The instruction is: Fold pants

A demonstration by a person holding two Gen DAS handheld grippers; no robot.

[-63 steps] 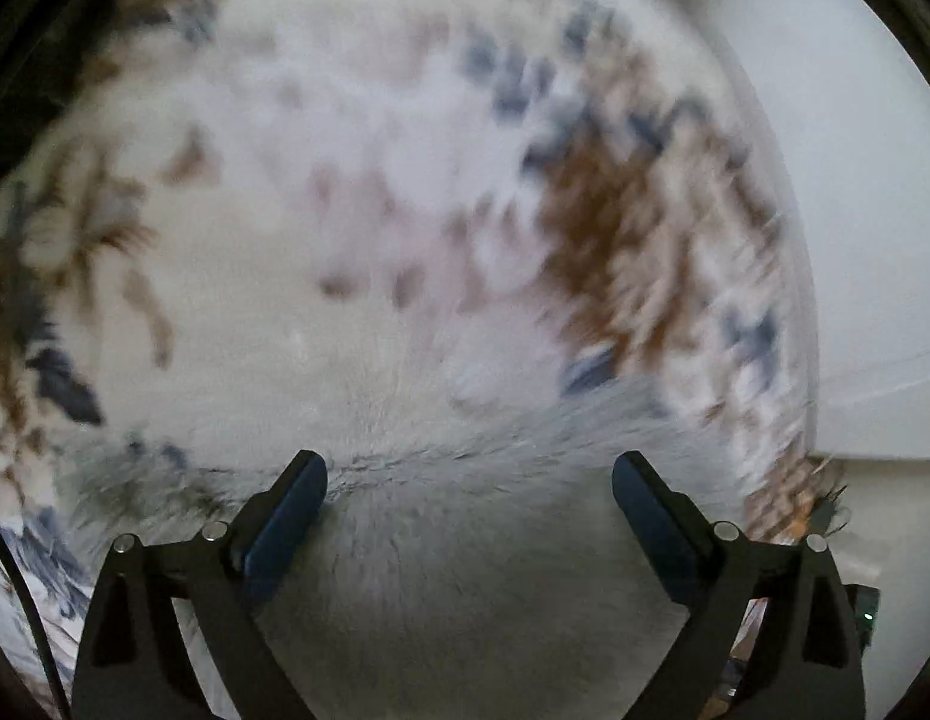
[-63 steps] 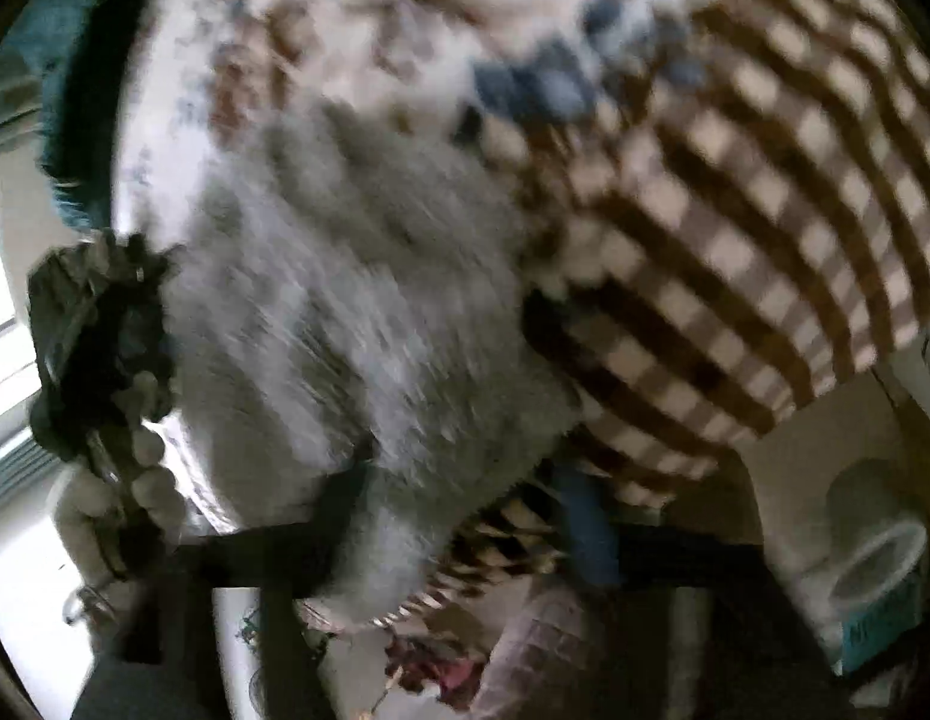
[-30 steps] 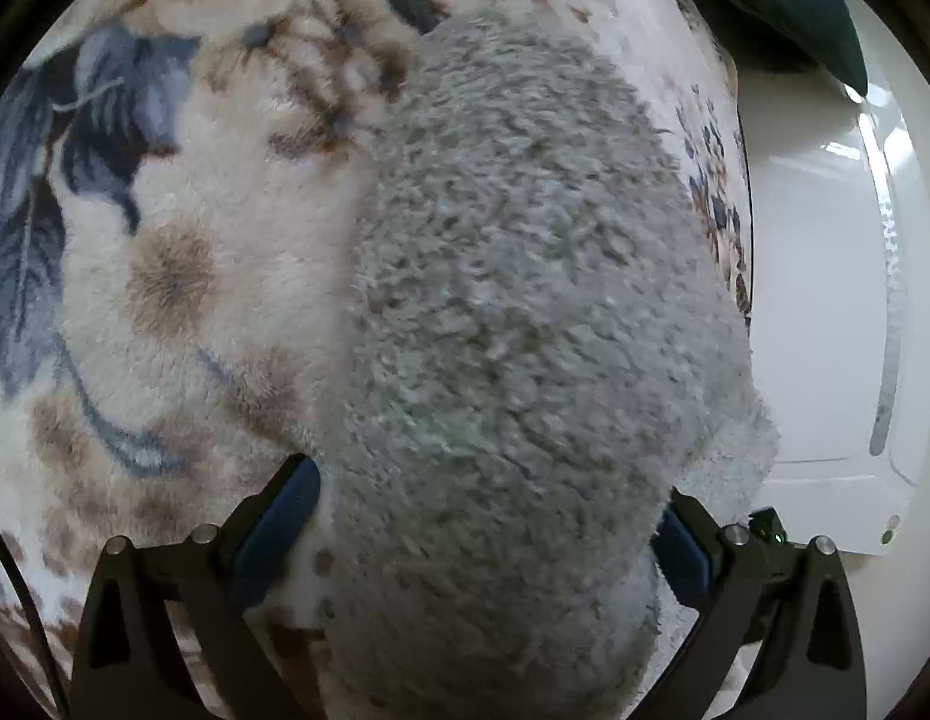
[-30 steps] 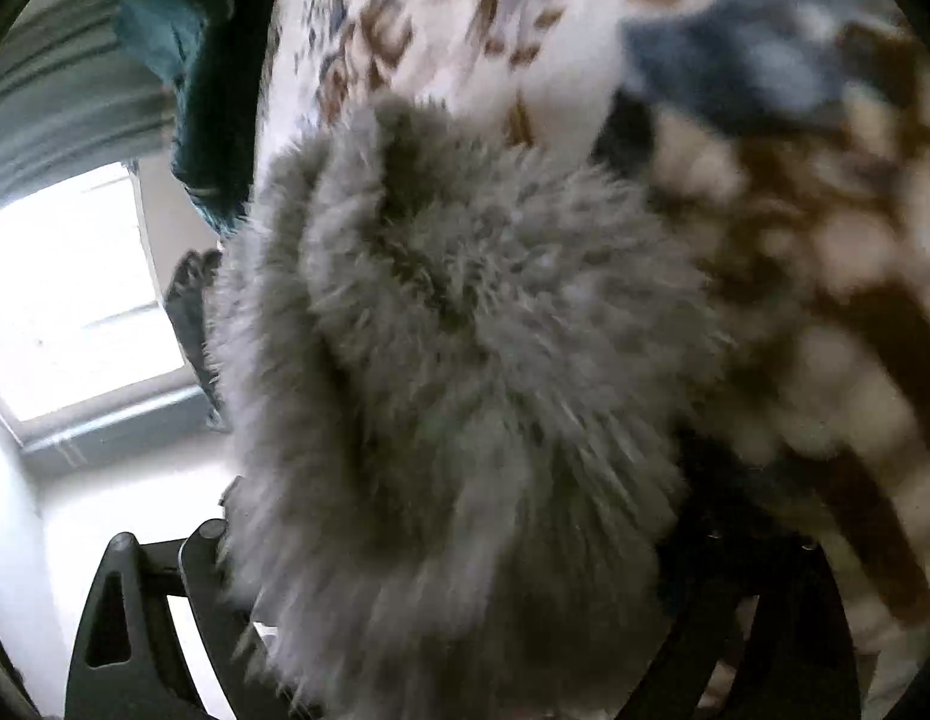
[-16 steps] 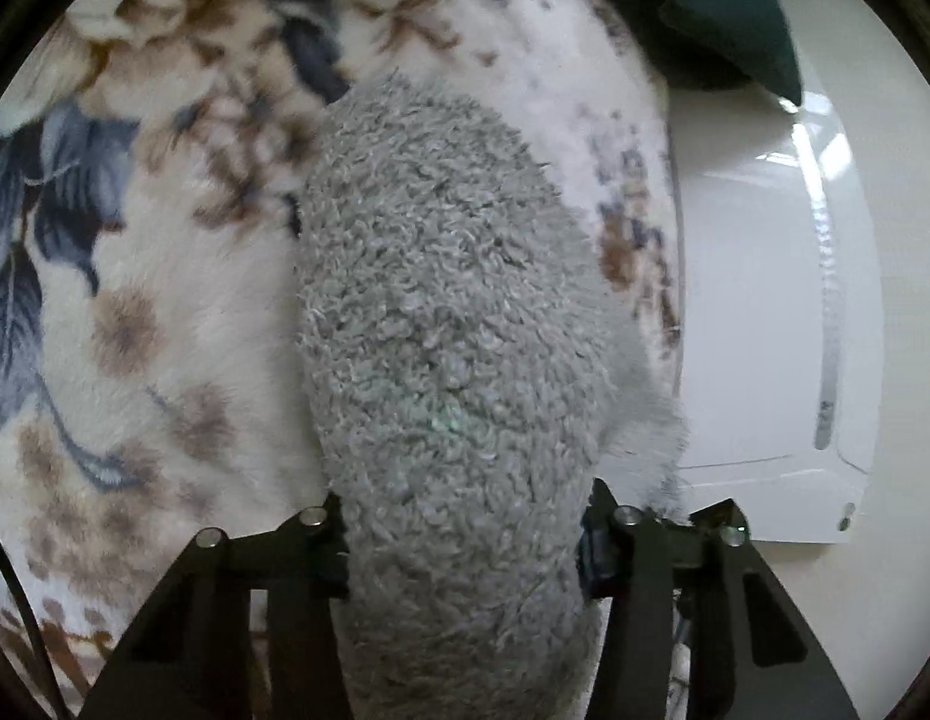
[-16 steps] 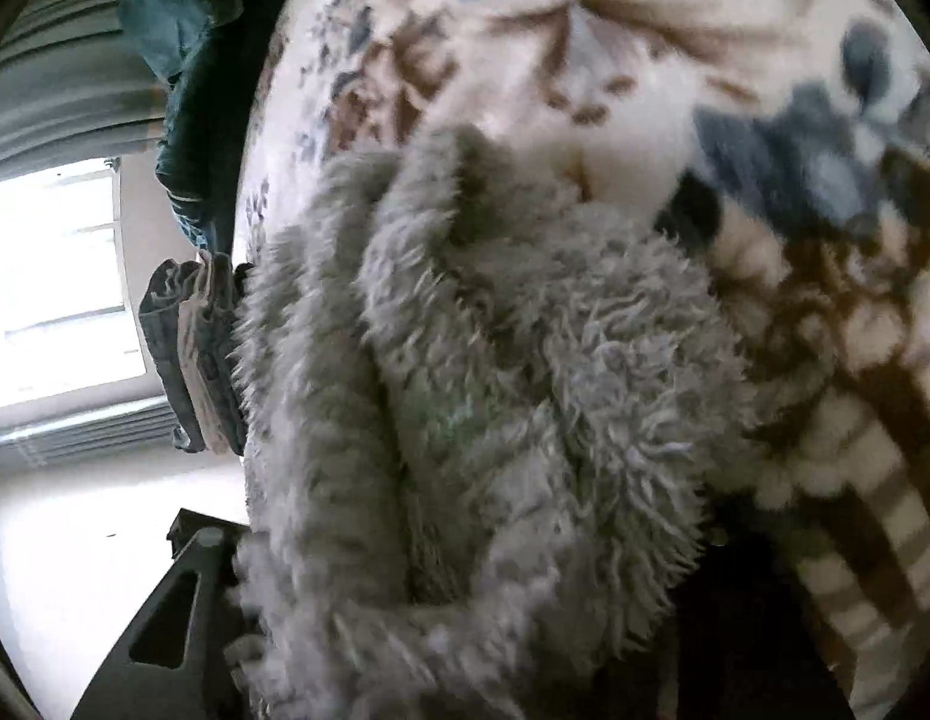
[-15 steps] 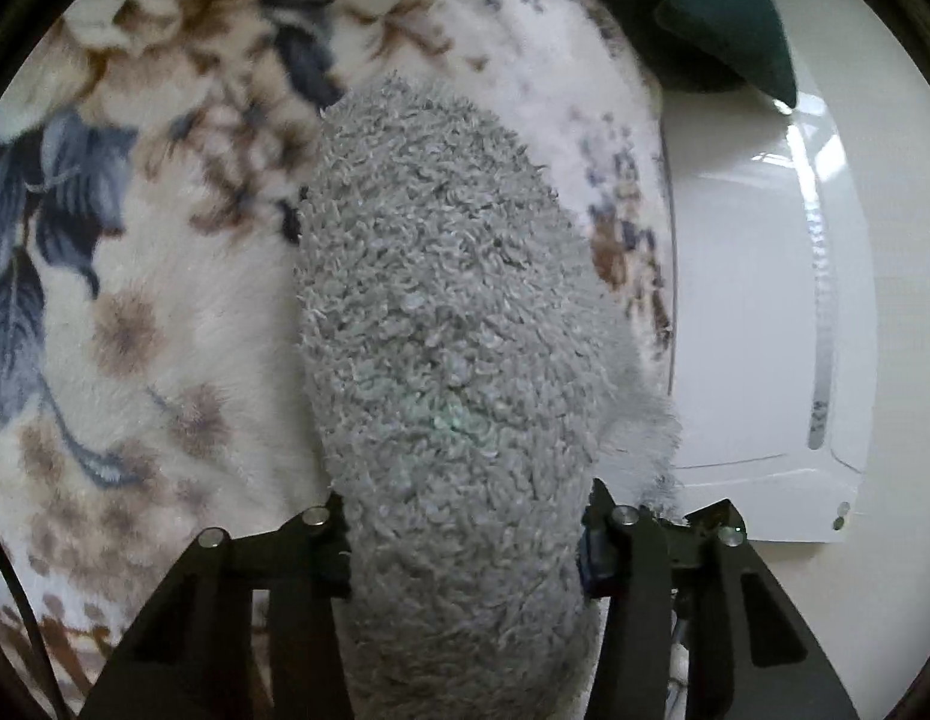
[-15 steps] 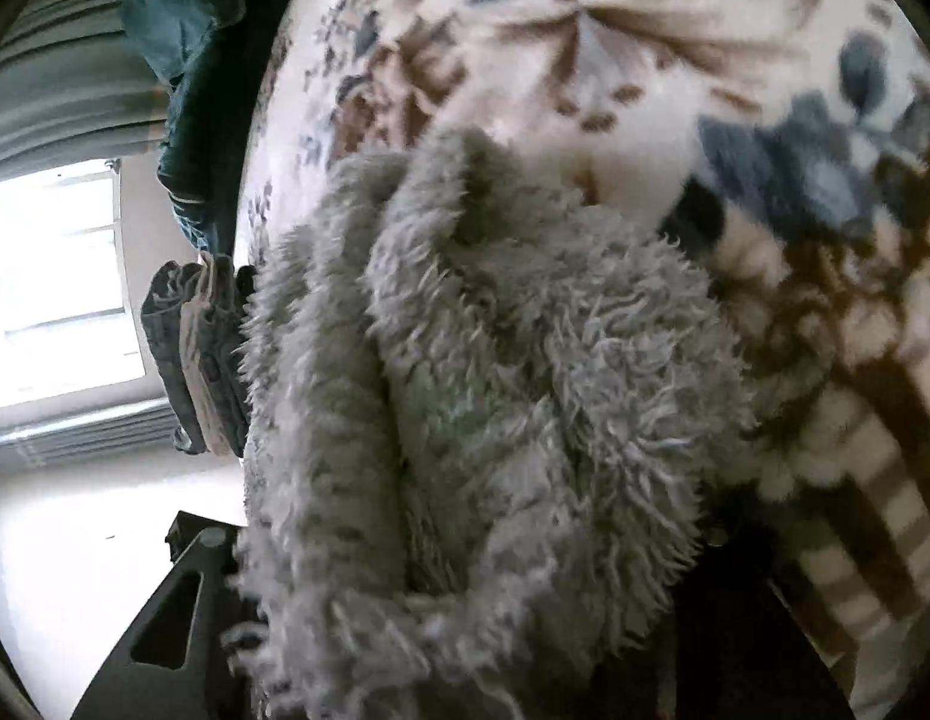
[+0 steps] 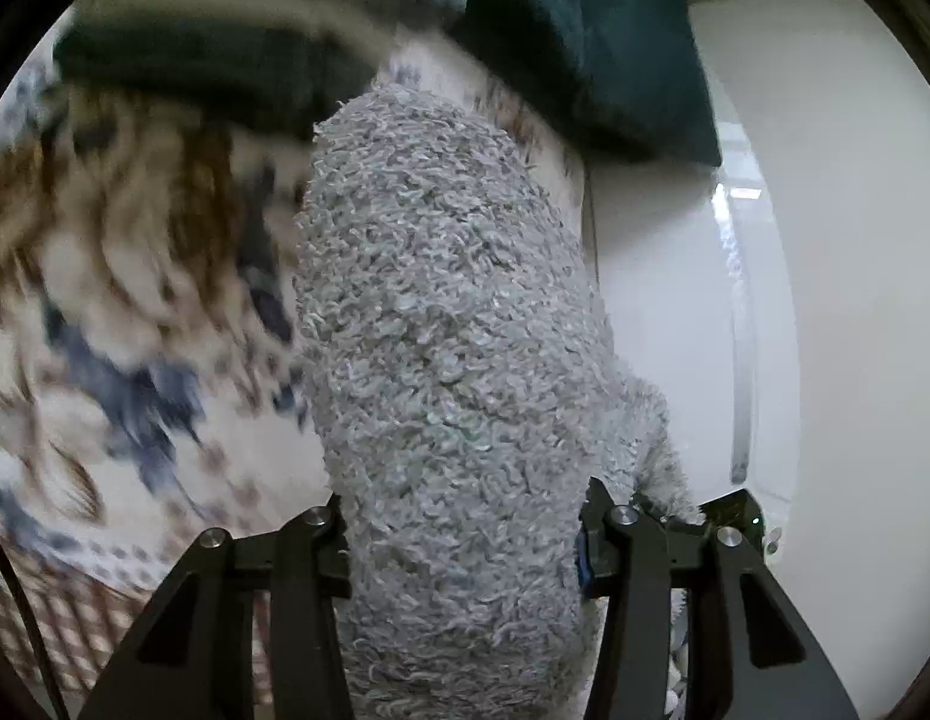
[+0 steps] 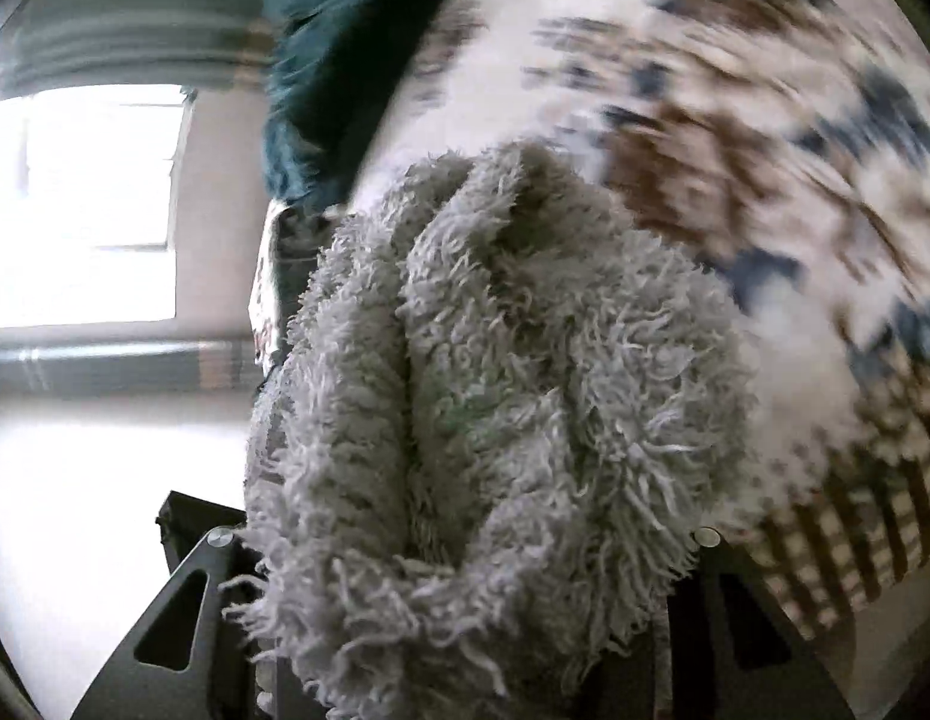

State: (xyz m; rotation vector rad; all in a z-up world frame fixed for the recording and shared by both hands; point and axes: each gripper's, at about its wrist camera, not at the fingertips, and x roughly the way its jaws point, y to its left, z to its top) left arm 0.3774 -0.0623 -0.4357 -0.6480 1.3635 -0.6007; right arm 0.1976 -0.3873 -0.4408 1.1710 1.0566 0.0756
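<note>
Both hand-held grippers are now rising off the bed, carrying the fluffy grey fleece pants higher above the cream floral plush blanket than a second ago. Left hand-held gripper is clamping a thick bunch of the fabric between its jaws, and right hand-held gripper is gripping another bunched part. Dark teal cushion is lying beyond them.

Floral blanket in cream, brown and blue (checked border at 7 o'clock) covering the bed, dark teal cushion at 1 o'clock, white wall panel at 3 o'clock; right view: bright window at 9 o'clock beneath grey curtain.
</note>
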